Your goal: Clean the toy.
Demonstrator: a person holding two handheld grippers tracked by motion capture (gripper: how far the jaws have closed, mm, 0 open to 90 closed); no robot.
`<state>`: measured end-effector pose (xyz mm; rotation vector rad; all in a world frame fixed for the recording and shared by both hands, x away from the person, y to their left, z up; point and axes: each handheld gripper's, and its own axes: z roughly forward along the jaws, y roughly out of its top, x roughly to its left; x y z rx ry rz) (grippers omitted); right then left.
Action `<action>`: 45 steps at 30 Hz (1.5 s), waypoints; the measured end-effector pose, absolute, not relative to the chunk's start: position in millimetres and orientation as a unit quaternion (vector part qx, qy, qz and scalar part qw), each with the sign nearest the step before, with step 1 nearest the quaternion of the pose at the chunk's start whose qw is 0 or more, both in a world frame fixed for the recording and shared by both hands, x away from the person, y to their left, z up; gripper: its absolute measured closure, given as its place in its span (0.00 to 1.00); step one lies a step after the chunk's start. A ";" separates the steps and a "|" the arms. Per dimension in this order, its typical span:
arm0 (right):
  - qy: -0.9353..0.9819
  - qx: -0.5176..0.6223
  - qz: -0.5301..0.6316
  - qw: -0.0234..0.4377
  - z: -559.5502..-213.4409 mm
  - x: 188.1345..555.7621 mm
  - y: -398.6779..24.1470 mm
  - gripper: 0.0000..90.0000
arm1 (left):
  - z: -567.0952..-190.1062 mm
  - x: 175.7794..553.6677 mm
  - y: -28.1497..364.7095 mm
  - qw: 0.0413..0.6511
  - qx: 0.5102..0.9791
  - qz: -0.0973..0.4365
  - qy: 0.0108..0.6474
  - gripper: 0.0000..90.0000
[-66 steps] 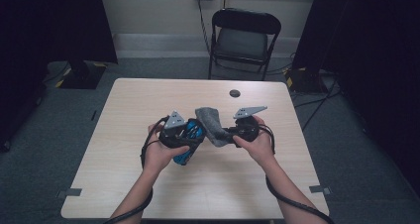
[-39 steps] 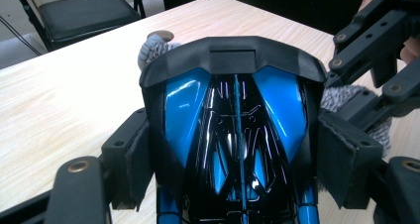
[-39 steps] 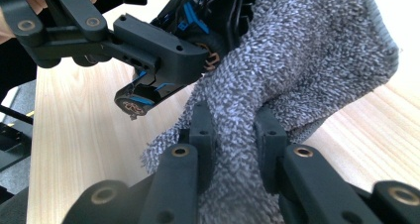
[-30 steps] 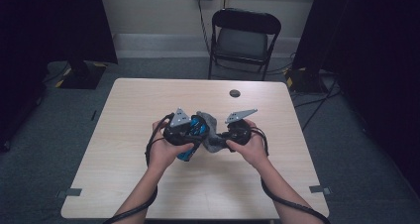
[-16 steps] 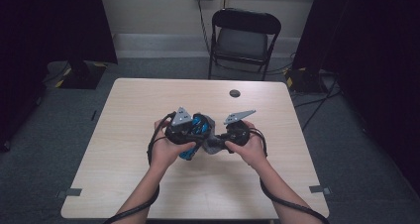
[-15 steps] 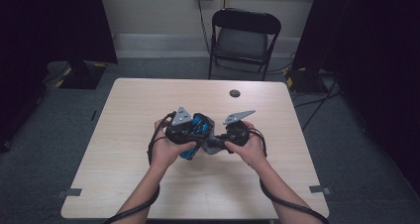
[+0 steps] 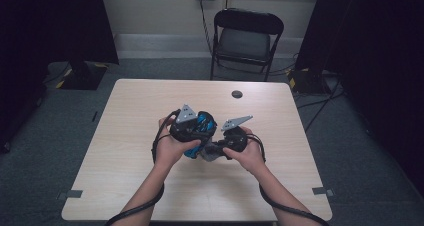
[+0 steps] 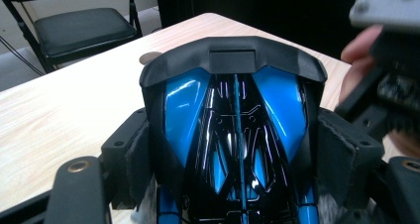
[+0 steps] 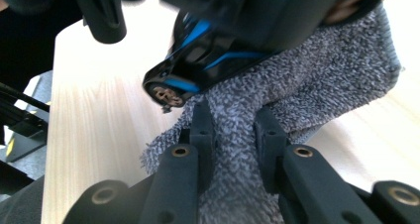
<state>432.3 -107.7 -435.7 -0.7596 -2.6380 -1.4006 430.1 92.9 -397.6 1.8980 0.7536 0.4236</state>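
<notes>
My left gripper [image 8: 237, 154] is shut on a glossy blue and black object [image 8: 233, 130], its pads pressing the object's two sides. From above, that object [image 7: 201, 123] sits in the left gripper [image 7: 196, 131] over the middle of the table. My right gripper [image 9: 233, 117] is shut on a grey fuzzy cloth [image 9: 307, 85], which lies against the underside of the object [image 9: 198, 60]. From above, the right gripper [image 7: 216, 150] holds the cloth [image 7: 209, 155] just below and right of the object. The two grippers are close together.
The light wooden table [image 7: 140, 111] carries a small dark round disc [image 7: 236, 94] near its far edge, also visible as a disc [image 8: 151, 58] beyond the object. A black folding chair [image 7: 247, 36] stands behind the table. Dark curtains flank the room.
Since the earliest frame the two grippers have come together and the cloth has dropped from between them to under the object. Over the last second almost nothing has moved.
</notes>
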 end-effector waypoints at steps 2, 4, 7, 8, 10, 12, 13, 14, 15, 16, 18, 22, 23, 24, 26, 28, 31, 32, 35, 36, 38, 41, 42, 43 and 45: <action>-0.855 -0.245 -0.455 0.035 -438.7 430.7 -105.3 0.84 | -396.5 430.9 92.3 0.502 0.787 0.175 0.312 0.28; -0.856 -0.243 -0.455 0.038 -440.9 429.2 -102.8 0.84 | -396.2 431.6 91.9 0.503 0.786 0.175 0.314 0.28; -0.856 -0.241 -0.455 0.041 -443.2 427.7 -100.7 0.84 | -396.2 431.8 92.2 0.506 0.784 0.172 0.315 0.28; -0.856 -0.242 -0.454 0.043 -444.0 427.4 -100.3 0.84 | -396.4 432.0 92.2 0.507 0.783 0.171 0.316 0.28; -0.858 -0.240 -0.452 0.045 -445.7 426.6 -99.0 0.84 | -396.5 432.5 91.9 0.509 0.782 0.170 0.316 0.28; -0.860 -0.236 -0.450 0.045 -447.0 425.4 -97.1 0.84 | -396.3 433.3 91.5 0.508 0.781 0.170 0.319 0.28; -0.861 -0.234 -0.450 0.046 -447.9 424.8 -95.9 0.84 | -396.0 434.2 91.5 0.509 0.781 0.169 0.319 0.28; -0.862 -0.233 -0.448 0.047 -448.8 424.1 -94.7 0.84 | -395.8 434.6 91.4 0.510 0.780 0.168 0.321 0.28; -0.862 -0.232 -0.448 0.049 -449.8 423.9 -94.0 0.84 | -395.5 434.8 91.4 0.511 0.780 0.168 0.320 0.28; -0.862 -0.233 -0.447 0.051 -450.4 423.5 -93.5 0.84 | -395.0 435.1 91.4 0.512 0.779 0.168 0.320 0.28; -0.862 -0.231 -0.449 0.054 -452.3 422.9 -92.7 0.84 | -394.3 435.5 91.6 0.514 0.778 0.169 0.320 0.28; -0.863 -0.230 -0.447 0.057 -453.9 421.1 -91.3 0.84 | -392.8 436.5 92.3 0.518 0.774 0.168 0.324 0.28; -0.863 -0.229 -0.446 0.059 -454.1 420.7 -91.1 0.84 | -392.4 436.5 92.5 0.519 0.772 0.168 0.324 0.28; -0.863 -0.228 -0.446 0.060 -454.4 420.3 -91.1 0.84 | -391.9 436.5 92.8 0.520 0.772 0.169 0.324 0.28; -0.865 -0.225 -0.444 0.063 -455.6 419.2 -91.4 0.84 | -390.7 436.1 93.7 0.522 0.771 0.169 0.325 0.28; -0.870 -0.221 -0.437 0.063 -457.6 416.8 -92.3 0.84 | -389.5 436.1 95.4 0.525 0.768 0.170 0.325 0.28; -0.875 -0.217 -0.429 0.063 -459.0 413.3 -96.1 0.84 | -388.3 435.7 99.2 0.527 0.765 0.170 0.330 0.28; -0.873 -0.218 -0.432 0.063 -458.7 412.9 -98.5 0.84 | -388.2 435.6 100.5 0.527 0.764 0.170 0.331 0.28; -0.882 -0.218 -0.415 0.047 -456.6 413.3 -105.9 0.84 | -387.8 435.4 105.5 0.524 0.765 0.174 0.332 0.28; -0.882 -0.223 -0.412 0.045 -455.7 414.4 -109.3 0.84 | -387.9 435.1 106.9 0.524 0.764 0.174 0.335 0.28; -0.885 -0.227 -0.406 0.032 -452.9 417.7 -116.7 0.84 | -388.2 434.8 109.4 0.524 0.764 0.173 0.335 0.28; -0.880 -0.243 -0.408 0.020 -446.4 424.7 -130.0 0.84 | -390.2 434.1 112.6 0.520 0.766 0.173 0.337 0.28; -0.878 -0.247 -0.409 0.015 -444.6 426.5 -133.4 0.84 | -391.8 433.9 113.5 0.518 0.767 0.172 0.337 0.28; -0.875 -0.254 -0.412 0.013 -441.9 429.5 -138.6 0.84 | -393.2 433.7 114.0 0.517 0.768 0.172 0.337 0.28; -0.873 -0.264 -0.411 0.004 -438.4 432.9 -145.2 0.84 | -395.7 433.4 115.2 0.515 0.769 0.171 0.338 0.28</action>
